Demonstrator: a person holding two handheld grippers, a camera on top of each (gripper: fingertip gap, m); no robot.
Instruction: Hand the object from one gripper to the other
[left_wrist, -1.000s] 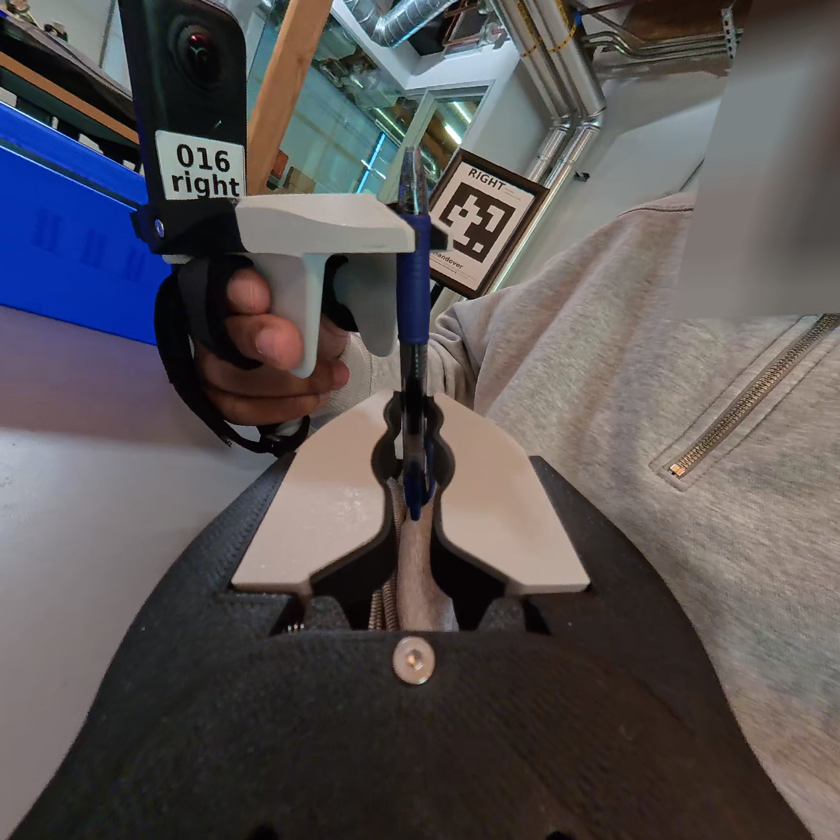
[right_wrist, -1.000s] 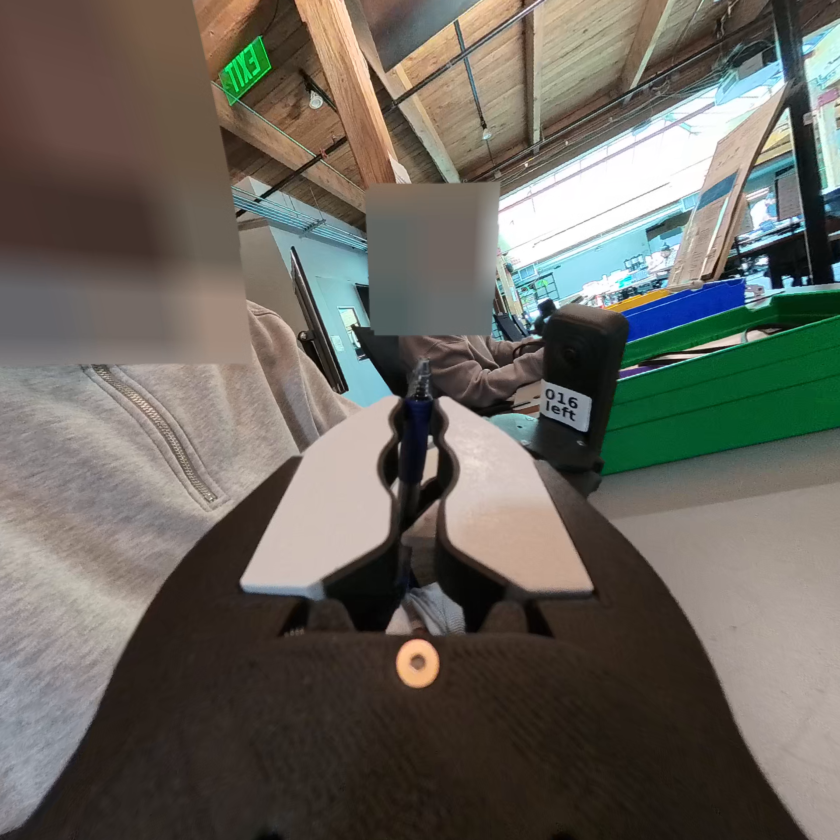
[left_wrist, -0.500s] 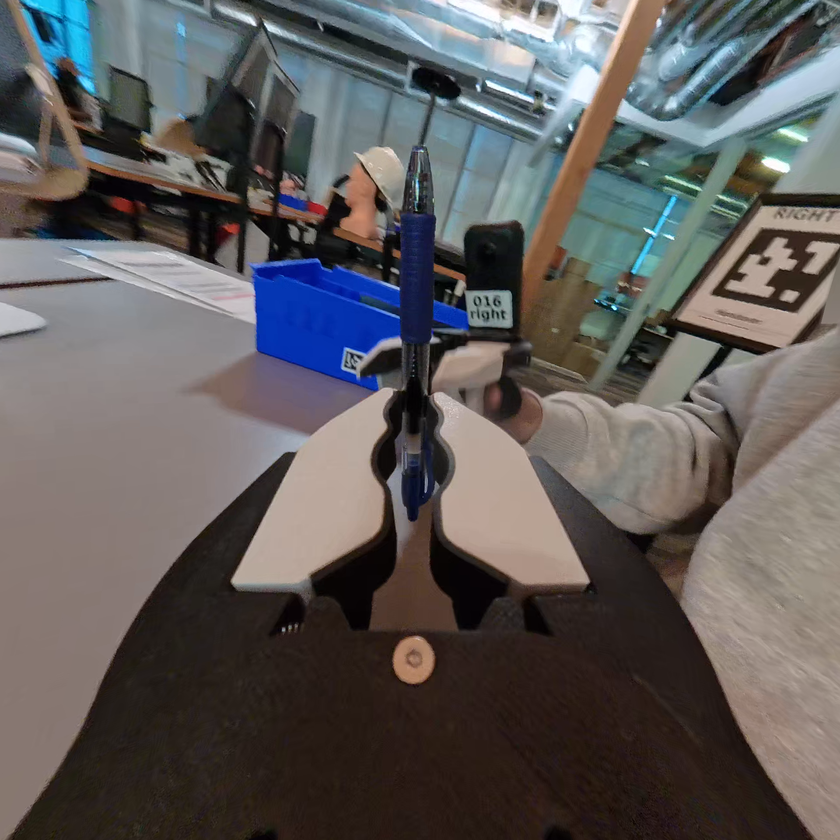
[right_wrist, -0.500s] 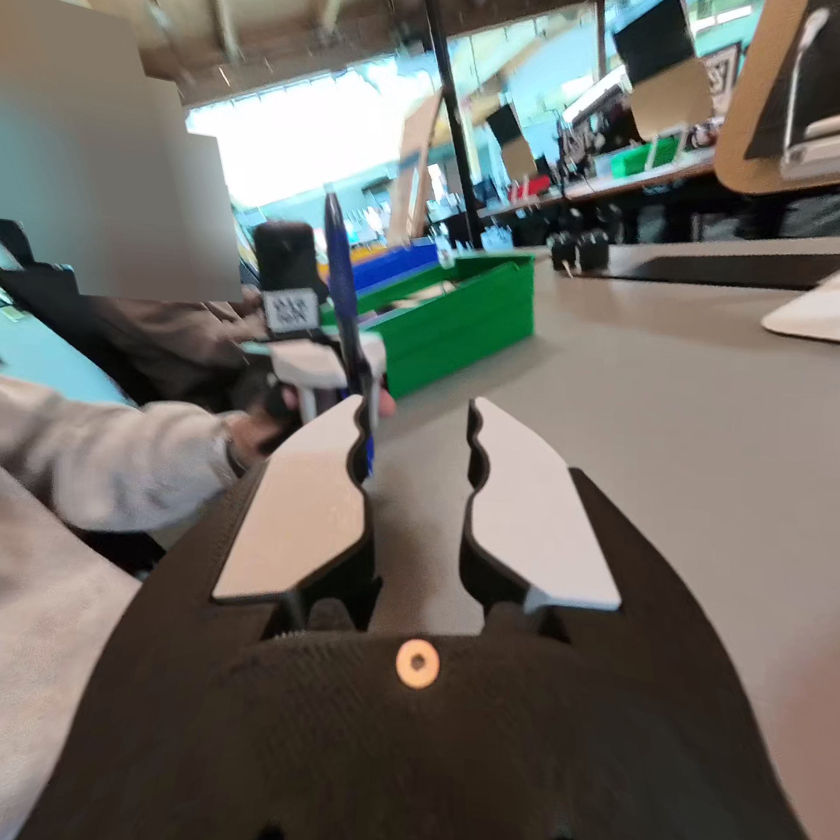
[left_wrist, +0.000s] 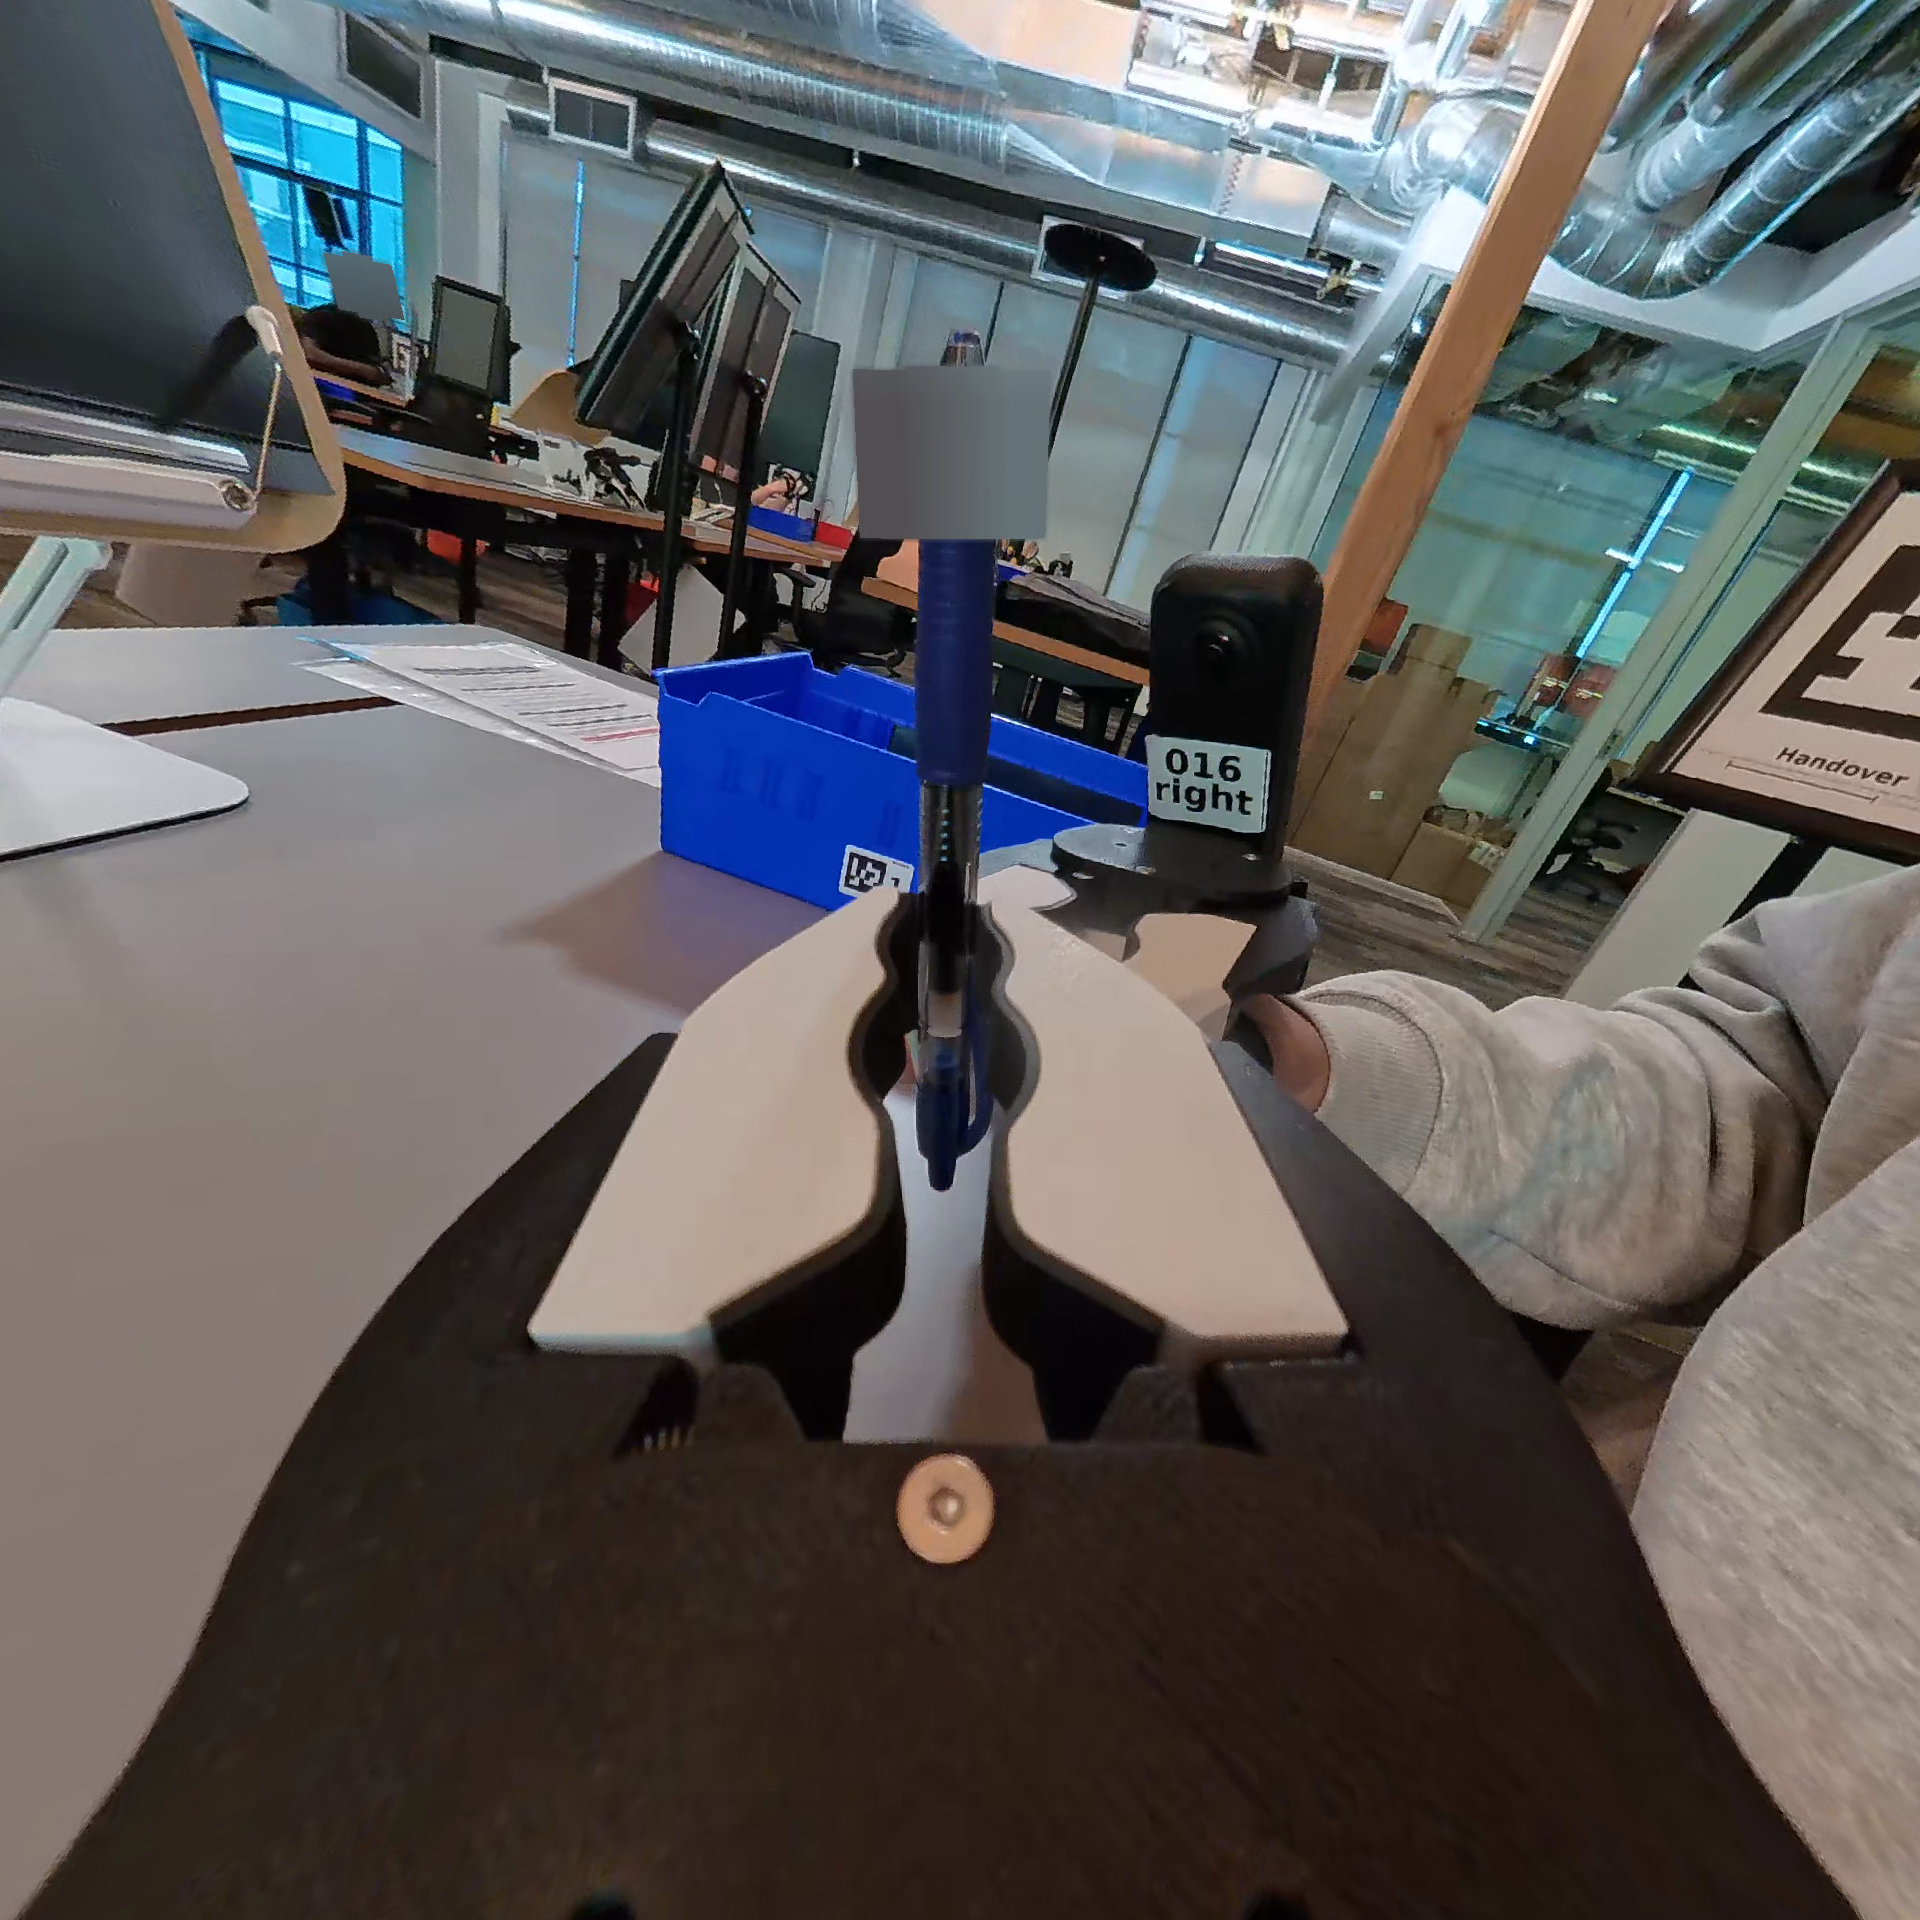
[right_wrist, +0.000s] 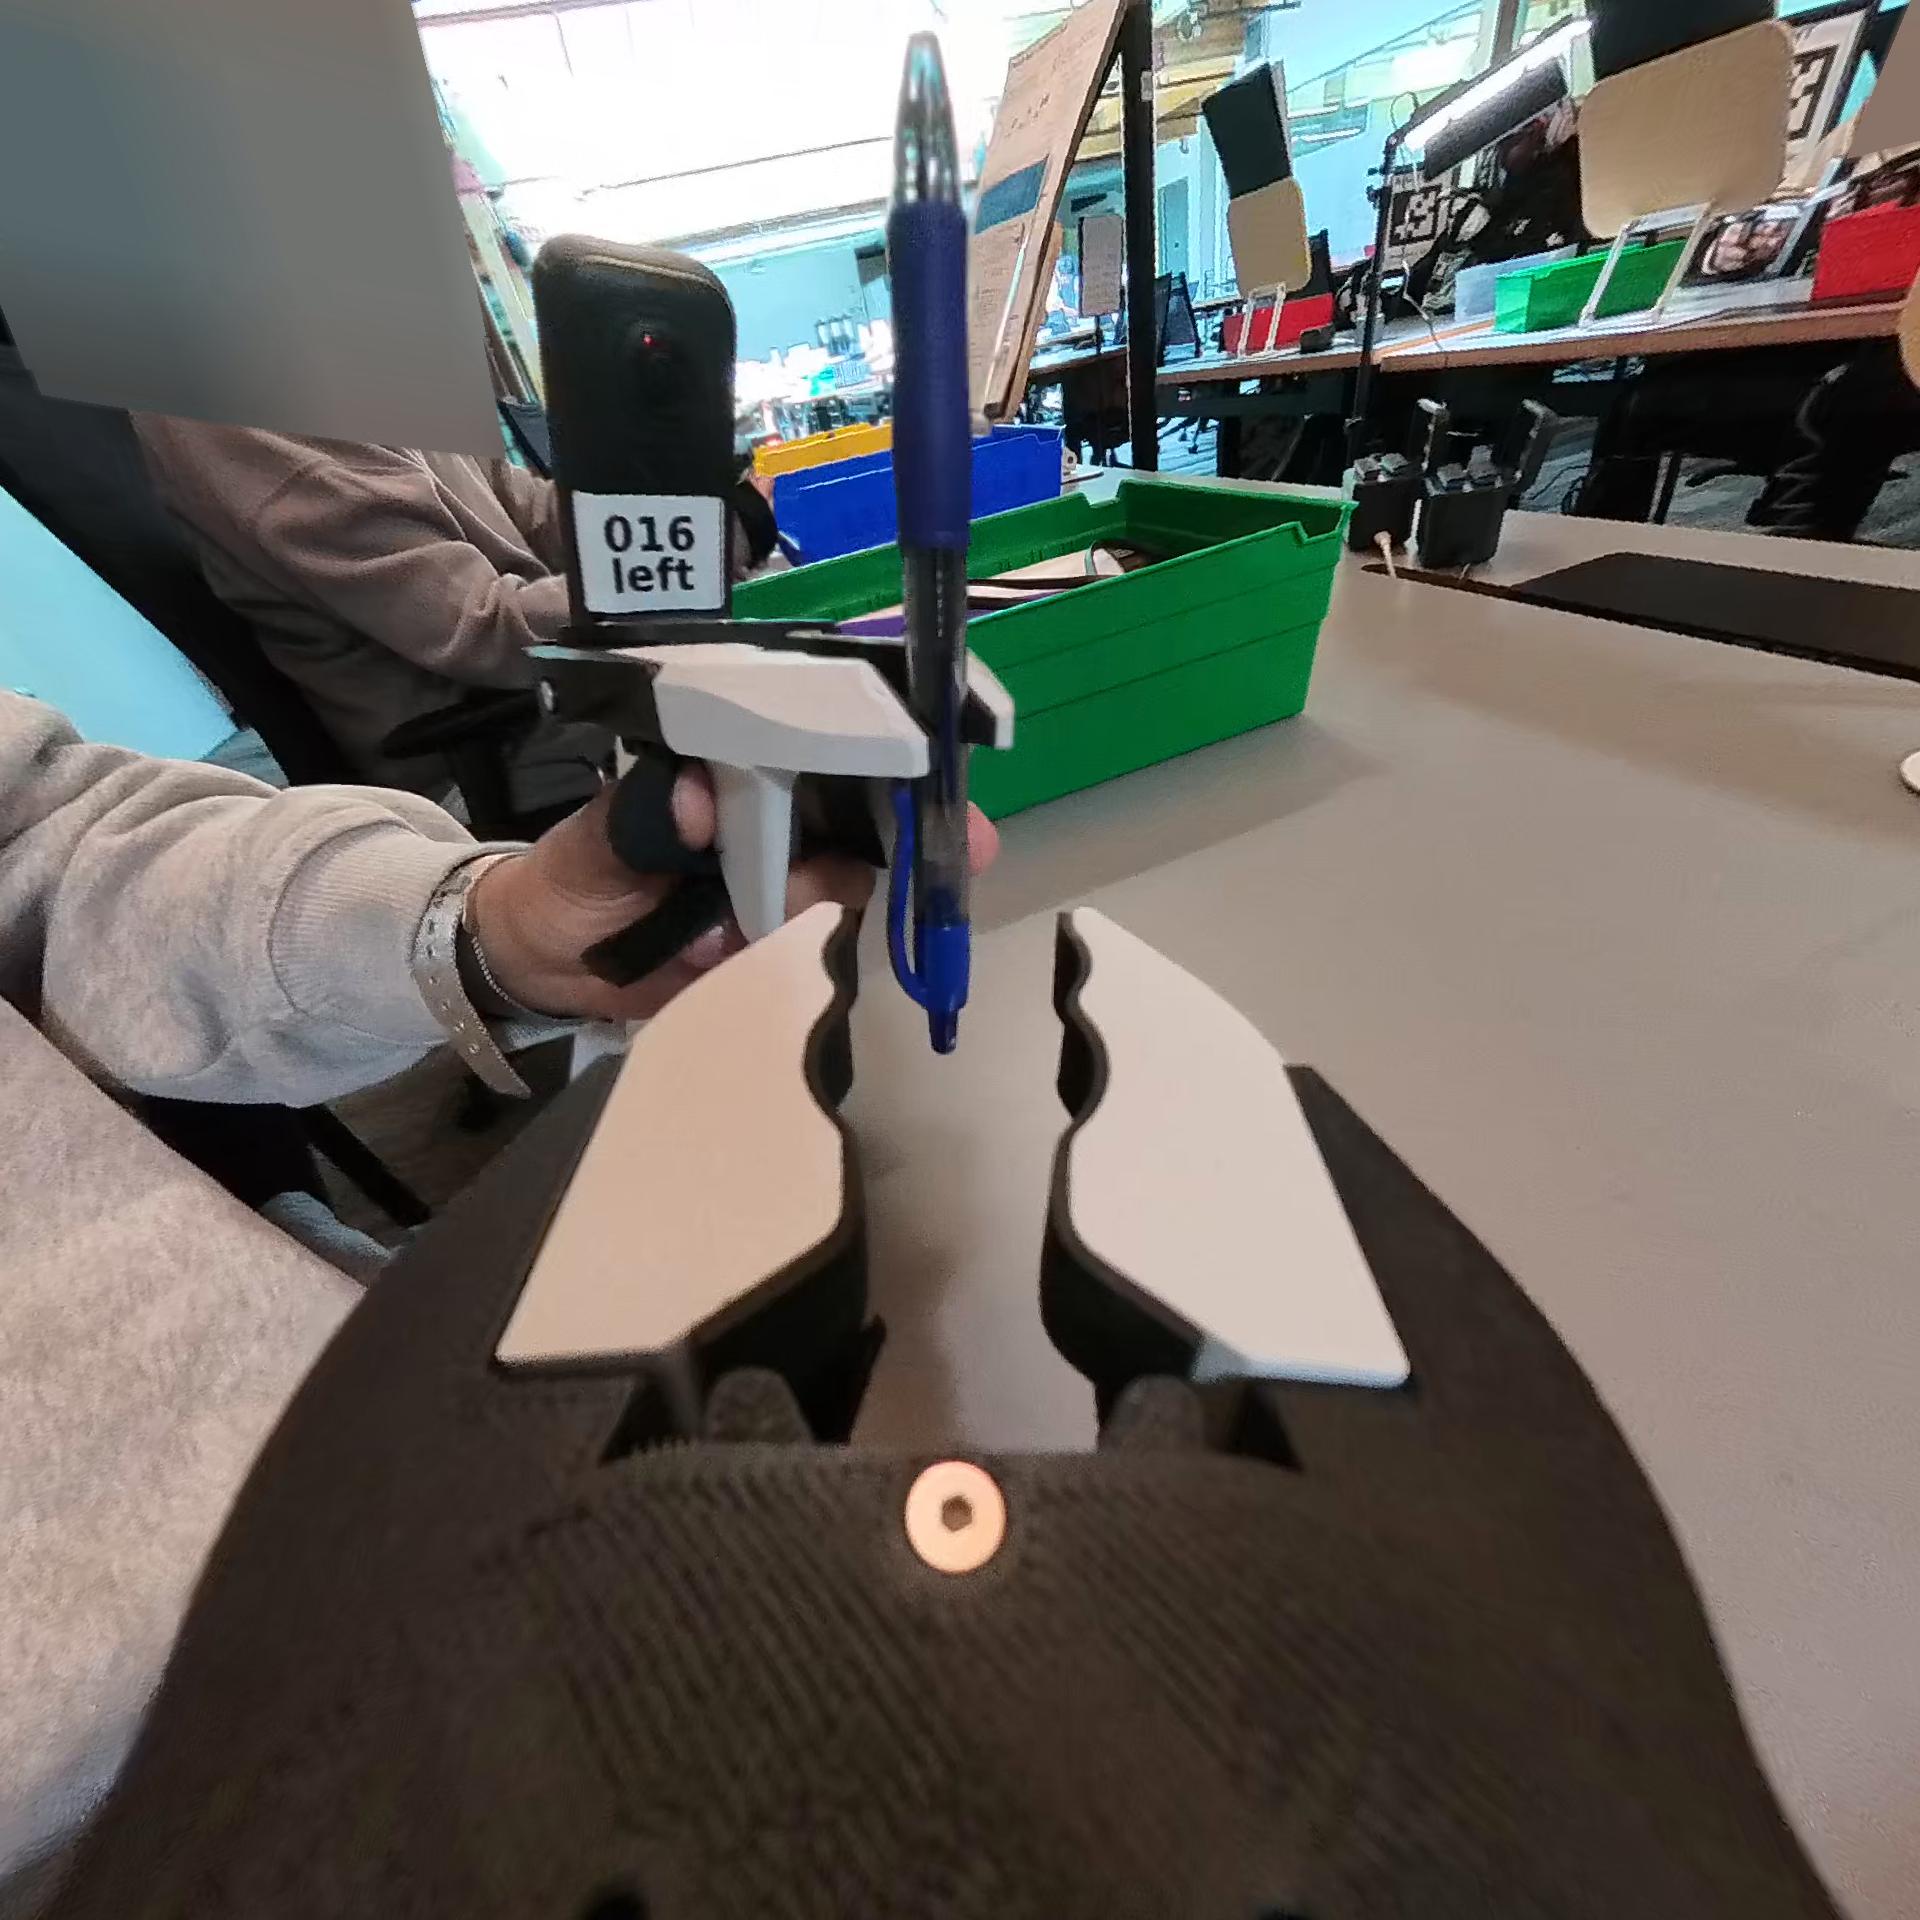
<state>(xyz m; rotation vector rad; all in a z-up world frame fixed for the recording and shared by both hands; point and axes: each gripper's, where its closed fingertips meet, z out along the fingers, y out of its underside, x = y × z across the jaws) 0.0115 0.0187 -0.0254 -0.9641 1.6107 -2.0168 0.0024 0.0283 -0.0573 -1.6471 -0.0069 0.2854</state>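
A blue pen (left_wrist: 948, 675) stands upright, clamped near its lower end in my left gripper (left_wrist: 943, 914), which is shut on it. Its top is partly under a blurred patch. In the right wrist view the same pen (right_wrist: 932, 416) shows upright in the left gripper (right_wrist: 940, 717), held by a hand. My right gripper (right_wrist: 954, 925) is open and empty; its fingertips (right_wrist: 1101, 945) sit just in front of the pen's lower tip, not touching it. The right gripper's body (left_wrist: 1205, 883) shows behind the pen in the left wrist view.
A grey table (right_wrist: 1507, 935) lies below. A green bin (right_wrist: 1143, 623) stands behind the left gripper, a blue bin (left_wrist: 790, 779) behind the pen in the left wrist view. A grey-sleeved arm (left_wrist: 1558, 1091) is at the right. A monitor base (left_wrist: 94, 790) stands at the far left. Both grippers' tips are close together, under 4 cm apart.
The right gripper let go of the pen, opened and drew back. The left gripper kept the pen and both swung to face across the table.
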